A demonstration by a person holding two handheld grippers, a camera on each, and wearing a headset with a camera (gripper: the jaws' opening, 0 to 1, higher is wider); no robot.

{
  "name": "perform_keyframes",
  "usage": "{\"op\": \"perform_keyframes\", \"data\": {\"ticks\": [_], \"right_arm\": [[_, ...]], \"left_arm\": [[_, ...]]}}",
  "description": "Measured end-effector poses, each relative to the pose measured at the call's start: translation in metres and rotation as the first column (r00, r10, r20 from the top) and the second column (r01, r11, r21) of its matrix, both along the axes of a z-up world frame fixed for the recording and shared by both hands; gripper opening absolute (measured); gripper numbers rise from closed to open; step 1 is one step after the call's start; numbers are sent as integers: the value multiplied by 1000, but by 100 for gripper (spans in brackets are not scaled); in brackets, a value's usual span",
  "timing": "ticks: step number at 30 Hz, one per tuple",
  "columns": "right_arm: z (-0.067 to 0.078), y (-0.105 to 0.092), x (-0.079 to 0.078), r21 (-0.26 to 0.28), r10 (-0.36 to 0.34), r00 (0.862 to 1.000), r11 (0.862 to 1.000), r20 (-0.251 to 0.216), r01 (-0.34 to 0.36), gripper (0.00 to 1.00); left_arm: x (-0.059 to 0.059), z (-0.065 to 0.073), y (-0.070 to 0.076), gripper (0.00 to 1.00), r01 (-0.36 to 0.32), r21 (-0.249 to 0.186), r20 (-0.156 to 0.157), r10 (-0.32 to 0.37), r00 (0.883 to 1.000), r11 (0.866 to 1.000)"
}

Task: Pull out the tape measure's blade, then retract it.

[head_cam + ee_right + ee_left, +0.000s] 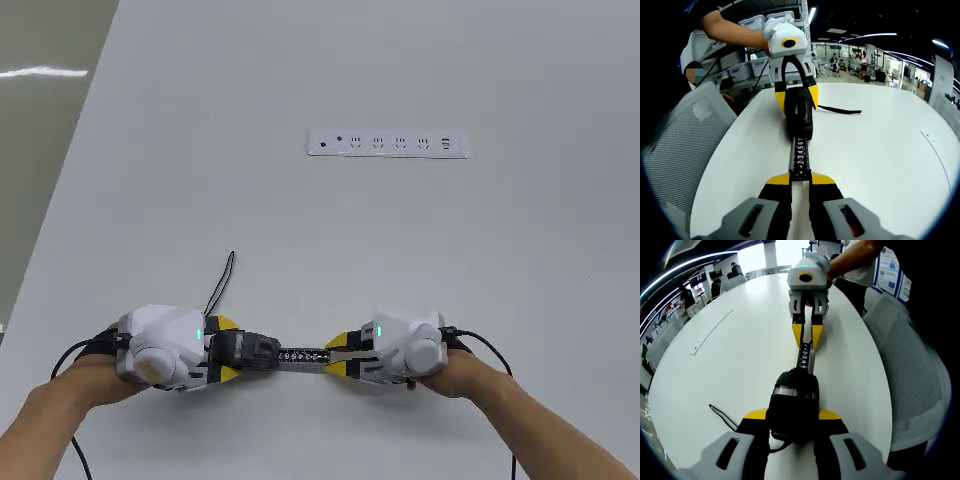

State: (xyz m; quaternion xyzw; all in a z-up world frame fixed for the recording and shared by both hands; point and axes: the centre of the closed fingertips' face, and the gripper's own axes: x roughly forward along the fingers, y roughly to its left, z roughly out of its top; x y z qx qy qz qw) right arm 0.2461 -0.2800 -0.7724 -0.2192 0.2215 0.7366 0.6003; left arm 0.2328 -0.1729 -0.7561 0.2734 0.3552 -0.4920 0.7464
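Note:
A black tape measure case [250, 350] lies near the table's front edge, and my left gripper [226, 349] is shut on it; the case [794, 404] sits between the yellow-tipped jaws in the left gripper view. A short length of numbered blade [302, 356] runs right out of the case. My right gripper [338, 356] is shut on the blade's end [800, 172]. In the right gripper view the blade [800, 152] leads up to the case [799, 116] held by the left gripper [796, 96]. The right gripper [808, 332] faces me in the left gripper view. A black wrist strap [221, 282] trails from the case.
A white power strip [387, 144] lies flat on the white table [450, 260] further back. The table's left edge [60, 200] drops to a green floor. A mesh chair [910, 380] stands beside the table in the gripper views.

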Motion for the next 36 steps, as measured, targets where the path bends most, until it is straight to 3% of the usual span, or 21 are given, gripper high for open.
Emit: {"op": "perform_keyframes", "data": {"ticks": [36], "right_arm": [[-2, -30, 7, 2, -9, 1000, 1000, -21, 9, 10]], "left_arm": [[0, -1, -1, 30, -11, 12, -8, 11, 1000, 1000]]}}
